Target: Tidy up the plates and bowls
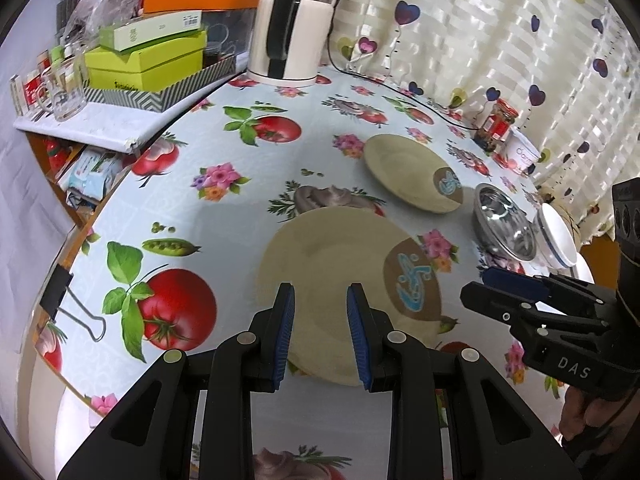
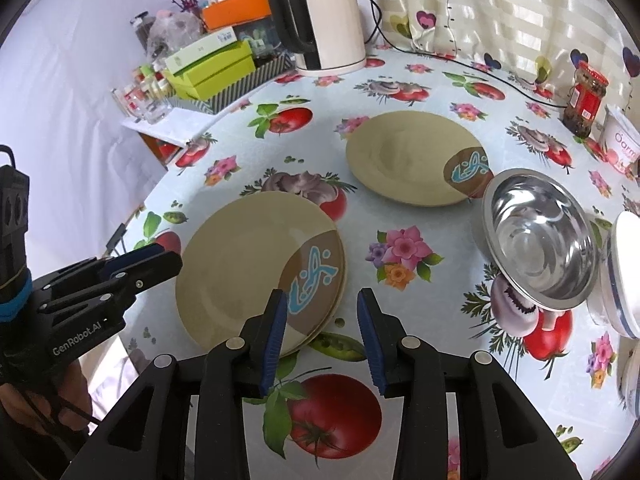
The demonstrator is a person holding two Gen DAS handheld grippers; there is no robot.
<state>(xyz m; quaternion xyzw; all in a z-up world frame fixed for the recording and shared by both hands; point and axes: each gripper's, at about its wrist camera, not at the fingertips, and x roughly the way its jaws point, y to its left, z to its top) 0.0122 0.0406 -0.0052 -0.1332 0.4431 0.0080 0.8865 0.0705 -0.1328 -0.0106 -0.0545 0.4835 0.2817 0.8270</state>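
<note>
A short stack of beige plates with a brown and blue fish mark point(image 1: 340, 280) point(image 2: 256, 264) lies near the table's front. A single matching plate point(image 1: 404, 168) point(image 2: 408, 156) lies farther back. A steel bowl point(image 1: 506, 222) point(image 2: 540, 236) and a white bowl with a blue rim point(image 1: 558, 240) point(image 2: 624, 272) stand to the right. My left gripper point(image 1: 320, 312) is open and empty above the stack's near edge; it also shows in the right wrist view point(image 2: 160, 258). My right gripper point(image 2: 322, 316) is open and empty just right of the stack; it also shows in the left wrist view point(image 1: 480, 284).
A white kettle point(image 1: 288, 40) point(image 2: 328, 32) with a black cable stands at the back. Green and orange boxes point(image 1: 148, 64) point(image 2: 212, 64) and glasses sit on a side shelf at left. A red-lidded jar point(image 2: 586, 100) and a white tub point(image 2: 620, 144) stand by the curtain. A binder clip point(image 1: 68, 304) grips the tablecloth's edge.
</note>
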